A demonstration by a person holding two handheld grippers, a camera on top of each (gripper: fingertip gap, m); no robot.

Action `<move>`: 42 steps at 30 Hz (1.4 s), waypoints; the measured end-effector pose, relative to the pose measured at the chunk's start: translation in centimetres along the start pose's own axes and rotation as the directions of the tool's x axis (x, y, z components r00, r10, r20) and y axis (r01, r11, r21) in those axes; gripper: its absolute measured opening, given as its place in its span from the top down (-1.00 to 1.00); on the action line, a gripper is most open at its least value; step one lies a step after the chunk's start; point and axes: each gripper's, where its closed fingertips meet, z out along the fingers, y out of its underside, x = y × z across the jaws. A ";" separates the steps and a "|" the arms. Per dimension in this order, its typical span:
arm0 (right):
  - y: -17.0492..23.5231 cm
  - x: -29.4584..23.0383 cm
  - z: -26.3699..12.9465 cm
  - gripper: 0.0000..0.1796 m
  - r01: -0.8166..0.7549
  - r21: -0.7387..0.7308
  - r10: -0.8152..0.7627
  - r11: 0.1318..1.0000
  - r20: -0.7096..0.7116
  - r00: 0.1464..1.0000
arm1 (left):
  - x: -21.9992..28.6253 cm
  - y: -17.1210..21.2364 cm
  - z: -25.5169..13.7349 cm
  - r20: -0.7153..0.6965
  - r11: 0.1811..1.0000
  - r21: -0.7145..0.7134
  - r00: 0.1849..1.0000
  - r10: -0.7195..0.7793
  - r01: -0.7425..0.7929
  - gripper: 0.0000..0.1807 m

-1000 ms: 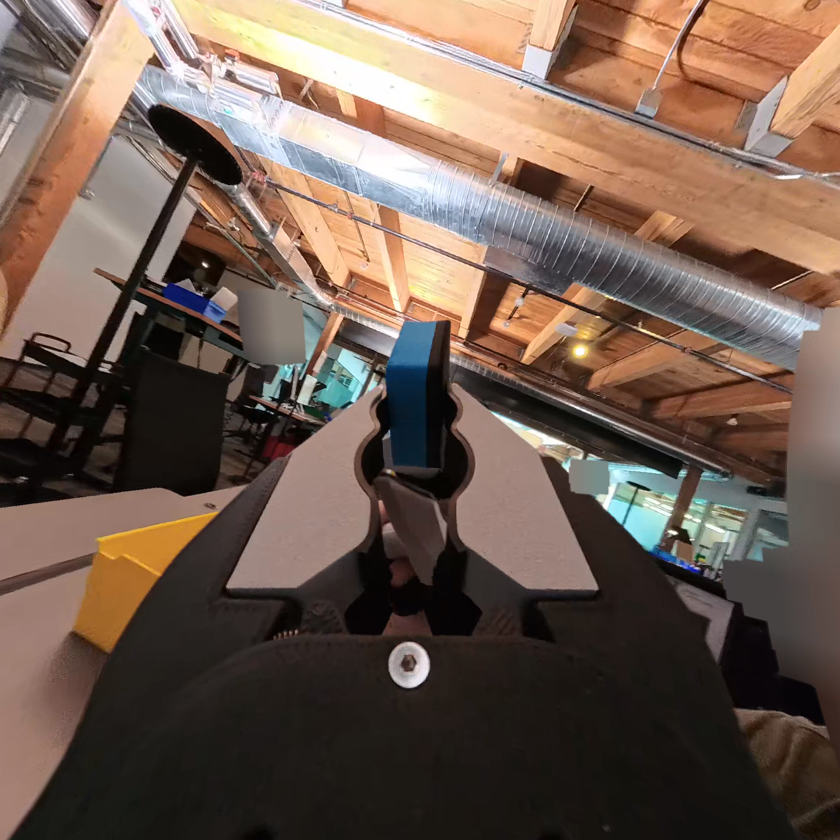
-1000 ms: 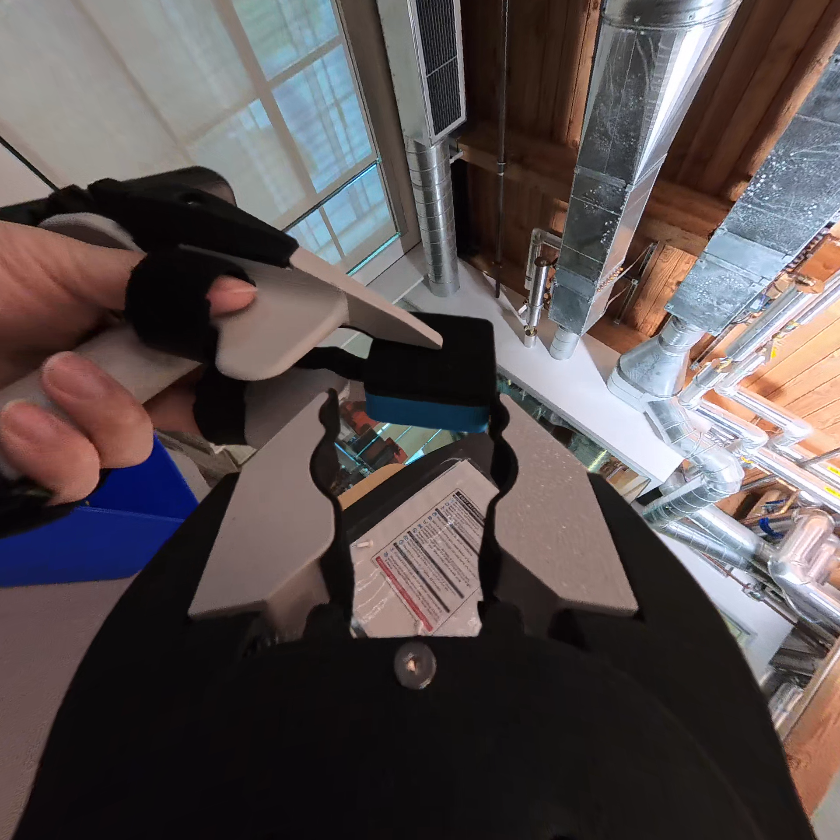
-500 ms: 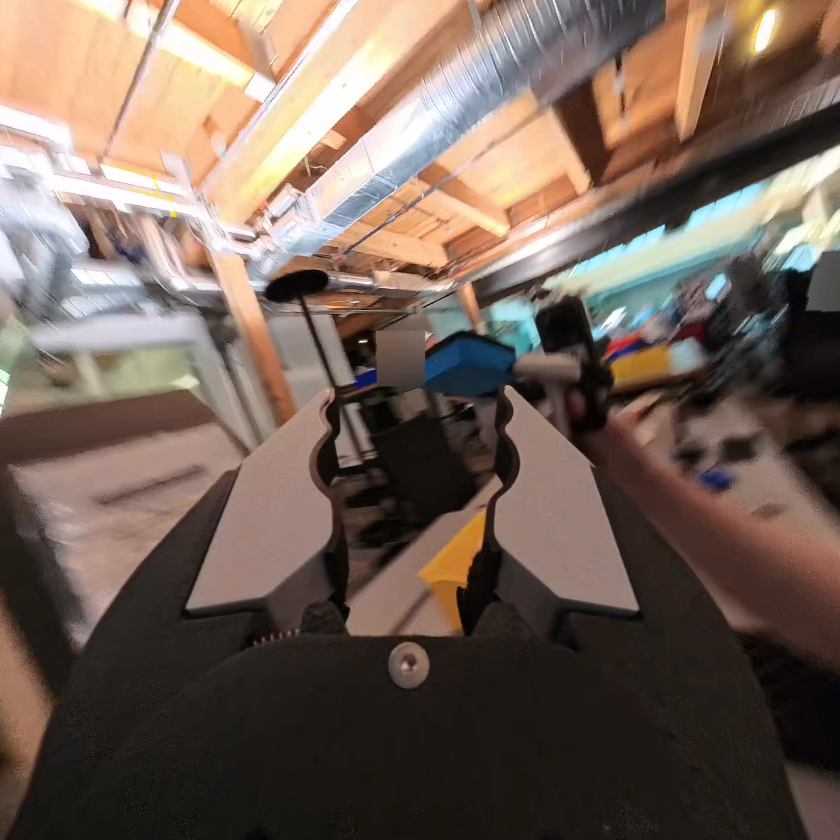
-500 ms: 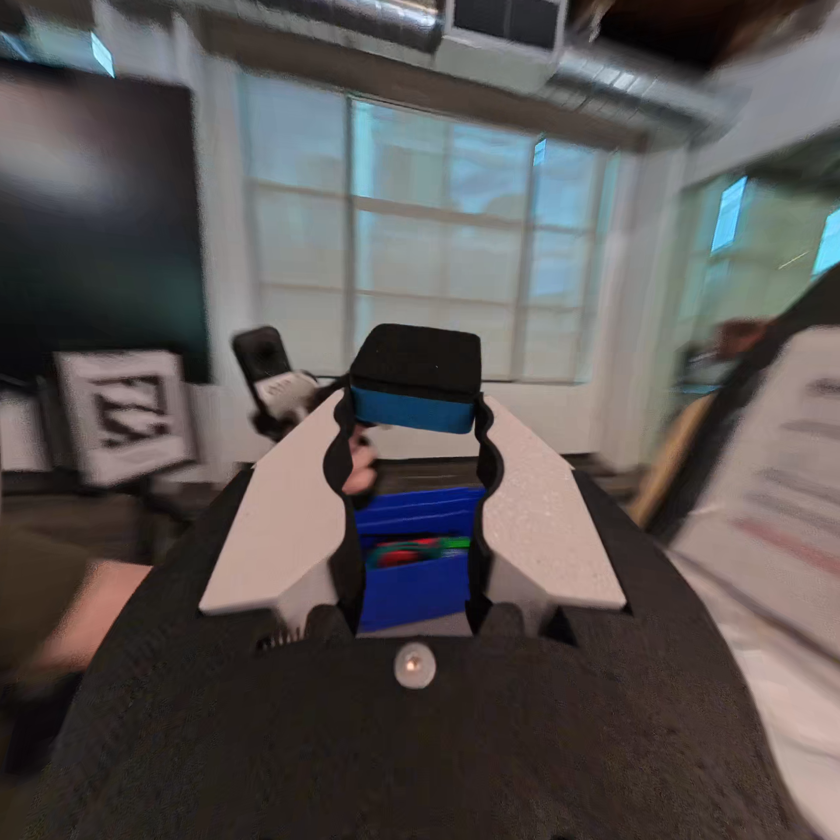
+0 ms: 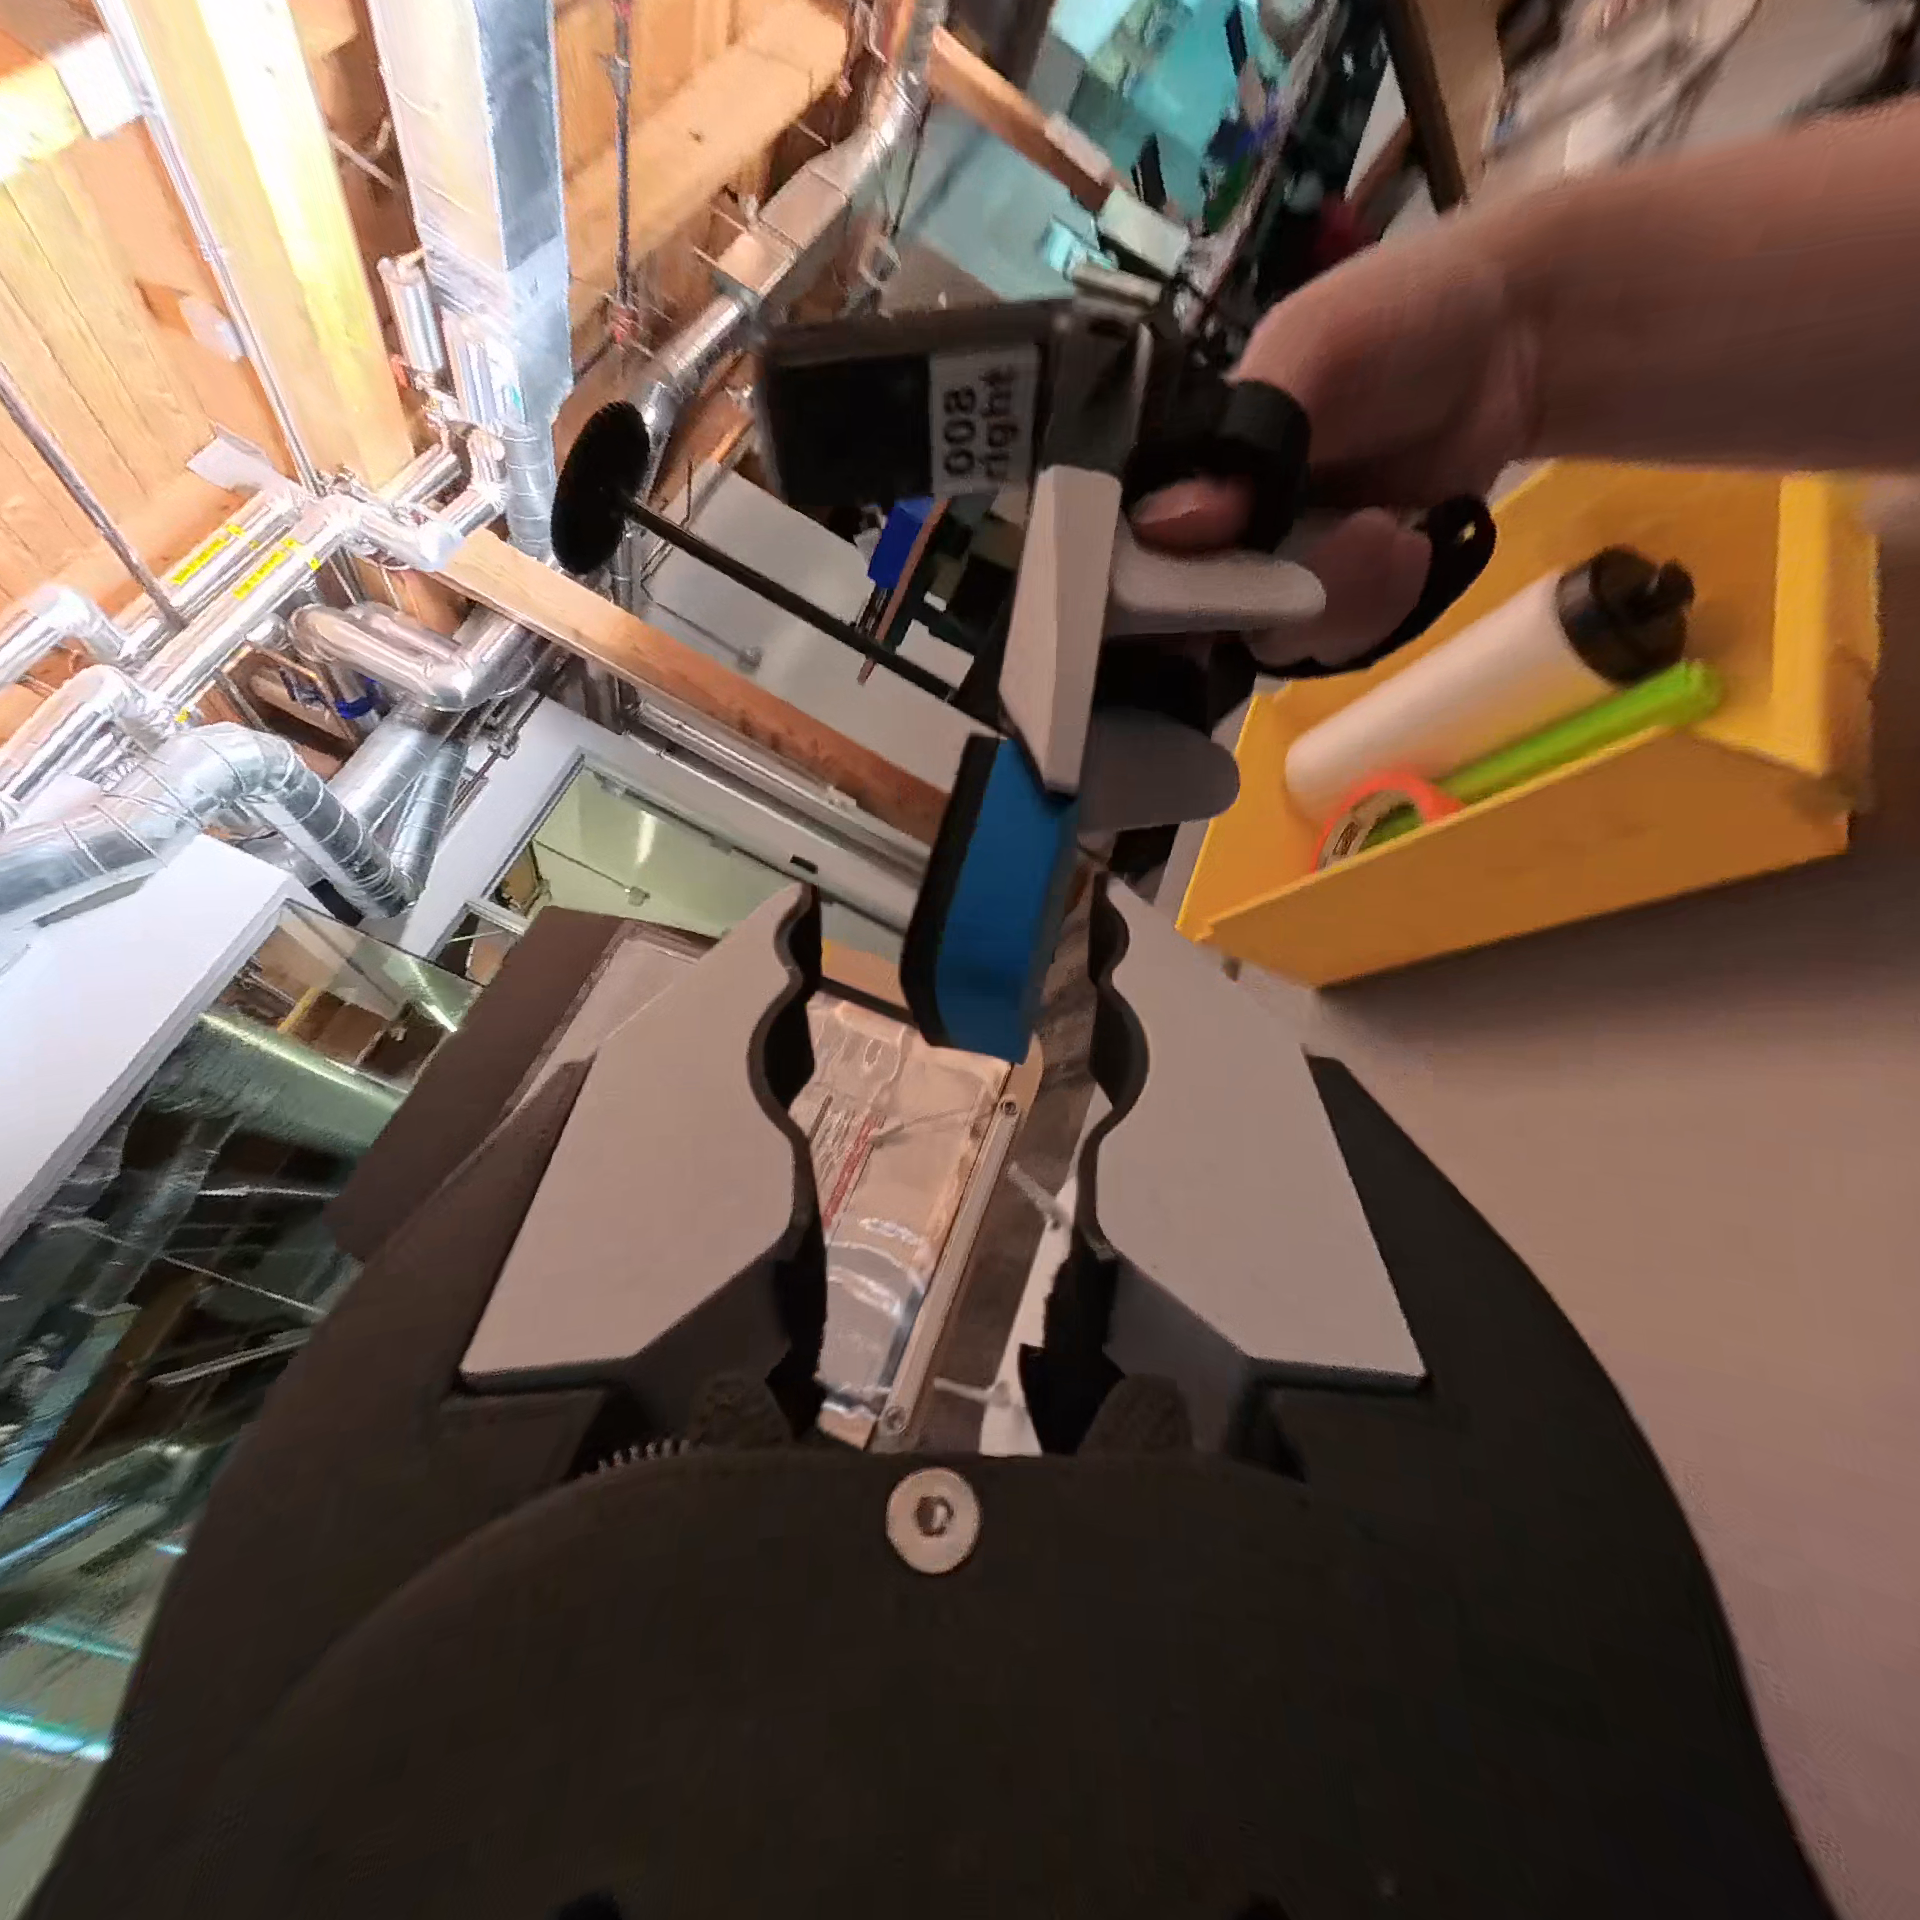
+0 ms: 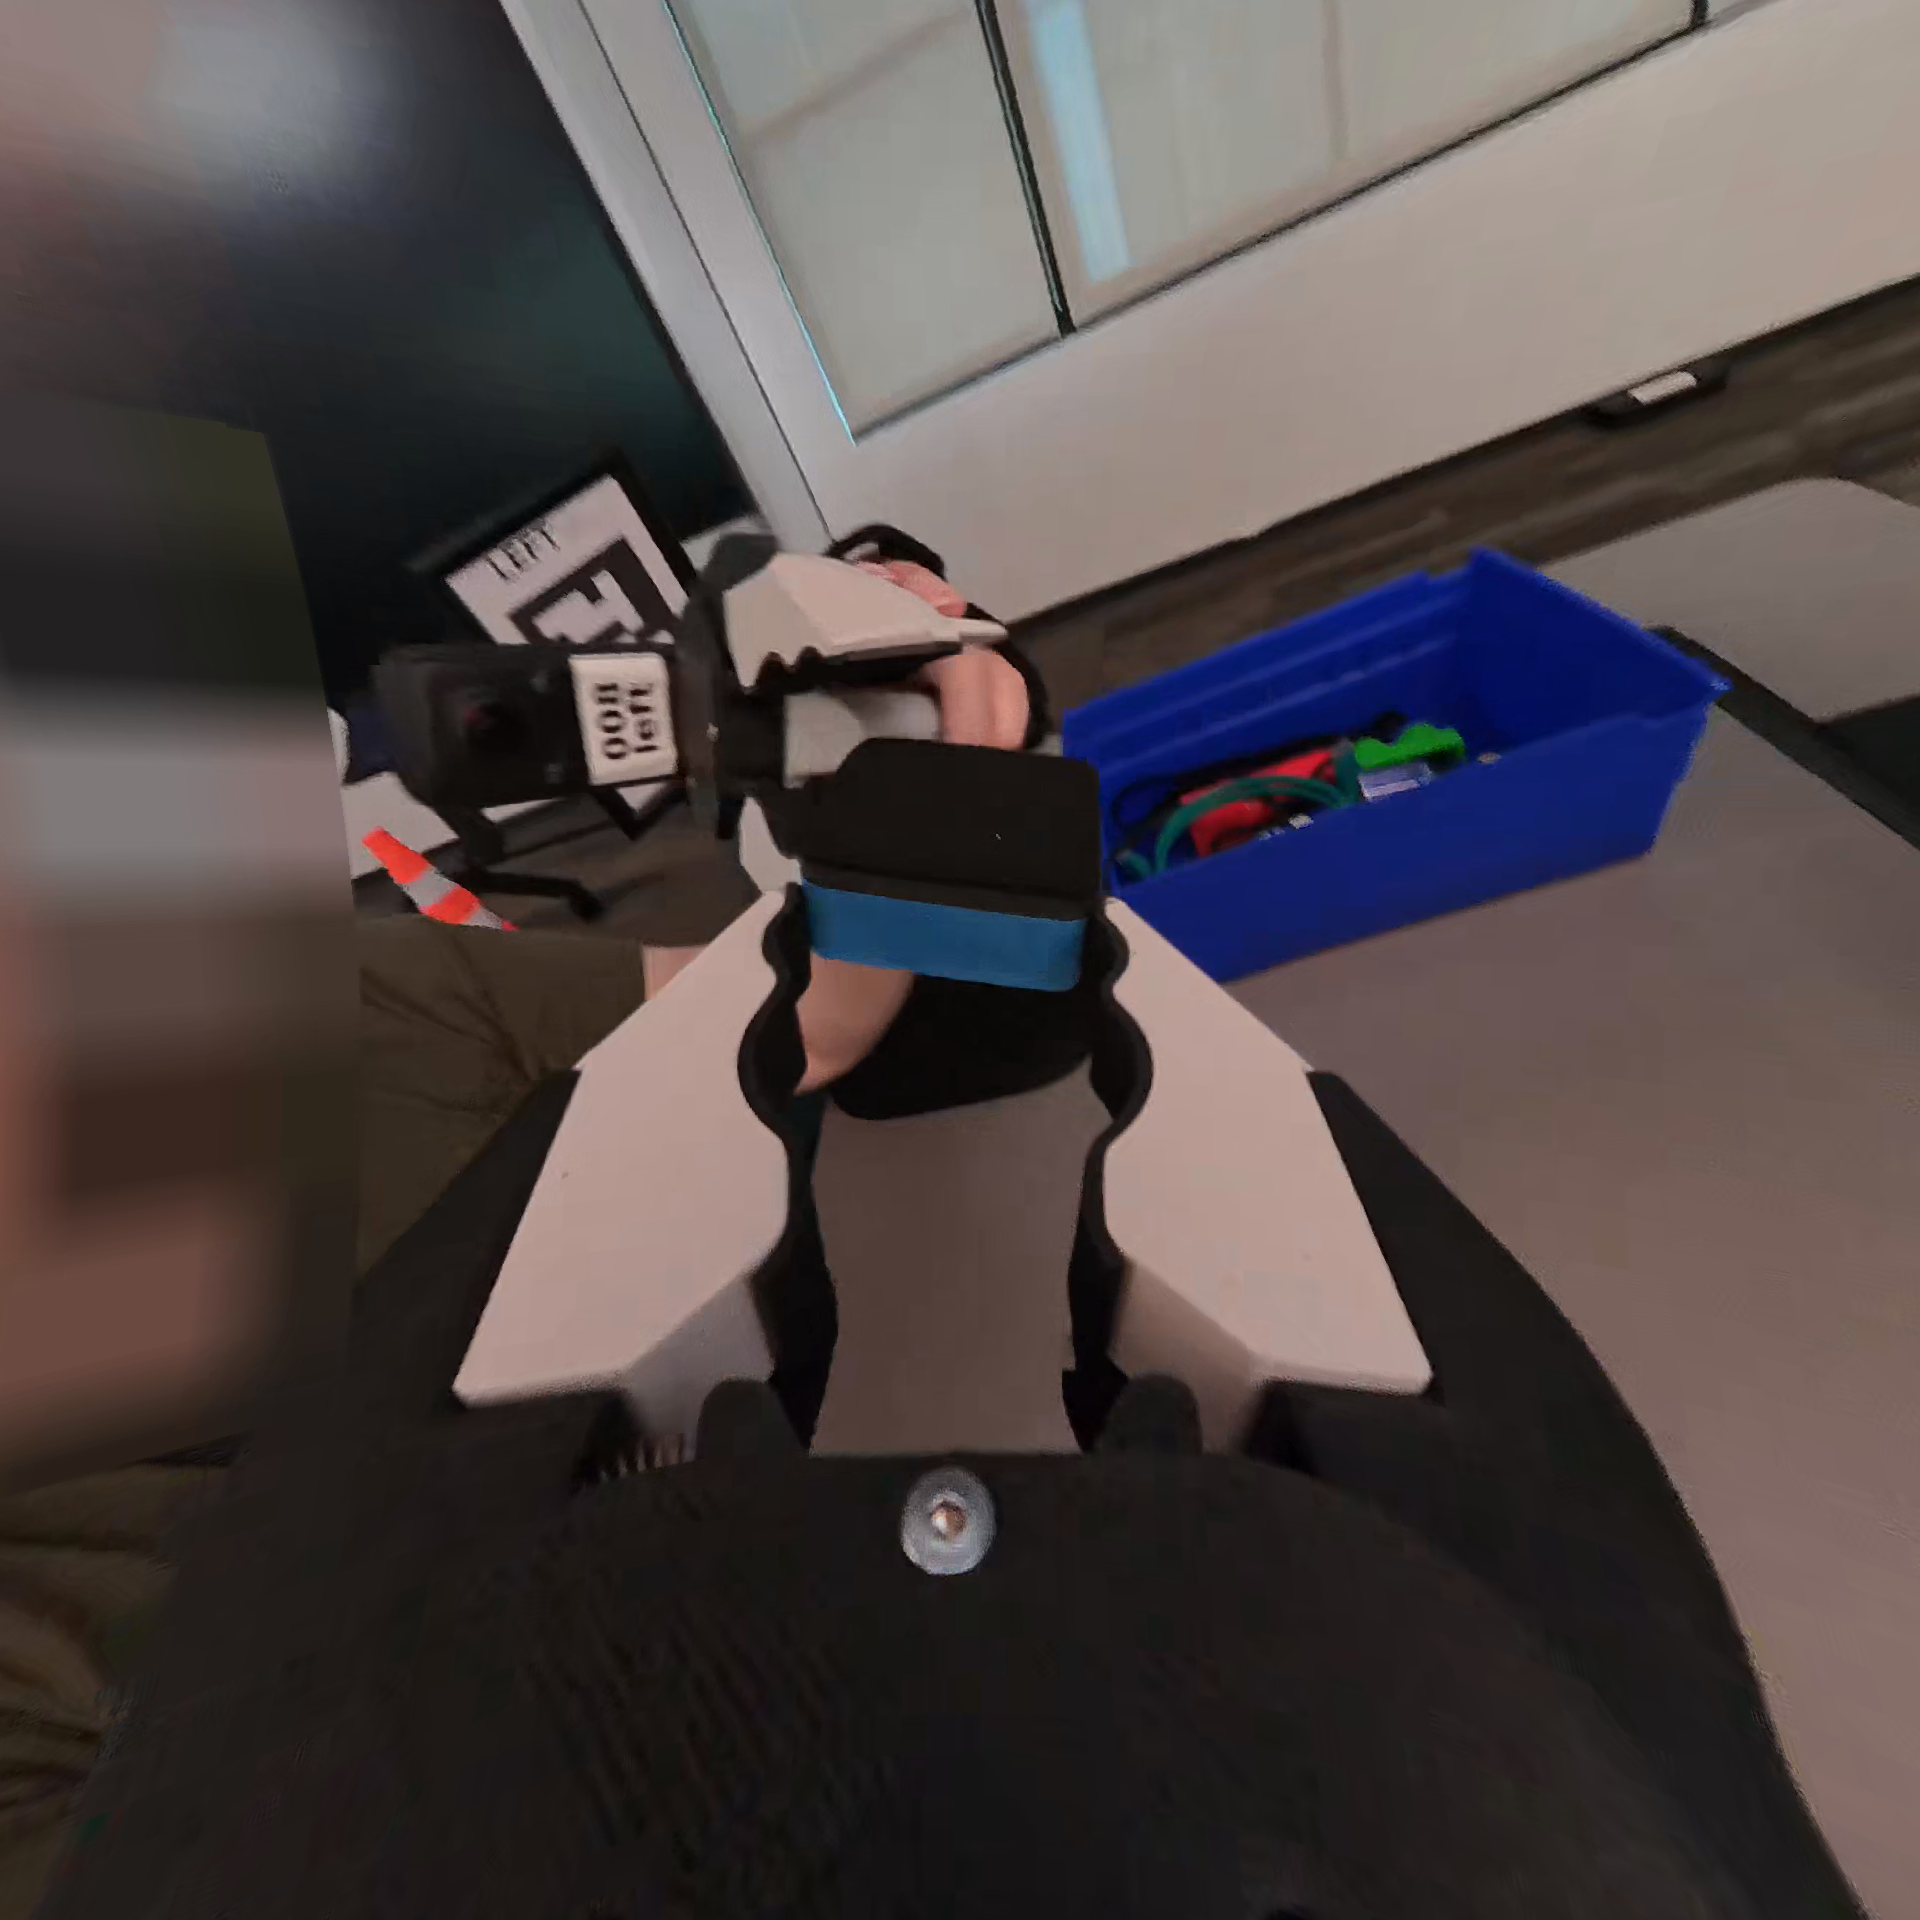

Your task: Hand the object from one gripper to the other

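The object is a flat block with a blue side and a black foam side (image 6: 951,831). My right gripper (image 6: 945,925) is shut on it, one fingertip on each end. In the left wrist view the block (image 5: 987,904) hangs edge-on from the right gripper (image 5: 1070,774), which a hand holds from the upper right. My left gripper (image 5: 951,925) is open. The block sits between its fingertips, close to the right-hand finger, with a gap on the left-hand side. In the right wrist view the left gripper (image 6: 935,675) and its hand show just behind the block.
A yellow bin (image 5: 1558,873) on the grey table holds a white roll, a green stick and an orange tape ring. A blue bin (image 6: 1455,862) with coloured cables stands on the table (image 6: 1558,1195) to the right. An orange cone (image 6: 426,883) and a marker board stand on the floor behind. My left and right fingertips are right by each other.
A second ago the left gripper held the block and the right was open around it. The right then took it away. Now the block is back between the left gripper's open fingers.
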 end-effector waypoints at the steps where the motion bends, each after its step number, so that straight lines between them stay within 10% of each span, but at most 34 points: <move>1: 0.4 0.4 0.3 0.42 0.003 -0.023 -0.004 1.000 -0.030 1.000 | 0.5 0.4 0.1 -0.015 0.999 -0.023 0.999 0.034 -0.035 0.57; 6: -0.3 2.4 0.4 0.37 0.126 -0.023 -0.128 0.992 -0.223 0.966 | 0.1 2.2 0.4 0.015 0.983 -0.125 0.991 0.136 -0.133 0.77; 9: -3.0 1.6 -0.5 -0.04 0.498 0.003 -0.461 0.867 -0.375 0.804 | -1.9 1.3 -0.3 0.087 0.999 -0.045 0.996 -0.010 0.014 0.78; 12: -5.4 0.6 -1.8 -0.11 0.809 -0.140 -0.715 0.571 -0.570 0.406 | -4.4 -0.5 -1.4 0.058 0.912 0.129 0.915 -0.400 0.390 0.78; 16: -5.7 -1.2 -1.0 0.16 0.868 -0.485 -0.791 0.110 -0.571 -0.219 | -6.1 -1.8 -2.1 -0.232 0.432 0.229 0.480 -0.846 0.872 0.77; 18: -5.5 -1.2 0.1 0.16 0.816 -0.578 -0.771 0.017 -0.527 -0.357 | -6.2 -1.2 -1.9 -0.285 0.303 0.214 0.356 -0.890 0.929 0.78; 23: -5.9 -1.8 1.9 0.15 0.847 -0.529 -0.723 0.046 -0.603 -0.337 | -6.3 -0.8 -1.4 -0.340 0.160 0.224 0.231 -0.912 0.961 0.78; 33: -7.1 -0.2 -2.5 0.42 0.750 -0.608 -0.744 0.261 -0.622 -0.245 | -6.1 -0.5 -1.3 -0.290 0.251 0.171 0.292 -0.911 0.953 0.34; 38: -1.6 8.1 -13.1 0.42 0.343 -0.512 -0.601 0.788 -0.760 0.246 | -8.0 1.5 -3.2 -0.127 0.412 0.159 0.432 -0.893 0.897 0.36; 42: 7.7 17.3 -21.4 0.41 -0.155 -0.470 -0.407 0.869 -0.857 0.316 | -8.6 3.2 -4.3 -0.046 0.458 0.101 0.464 -0.885 0.883 0.39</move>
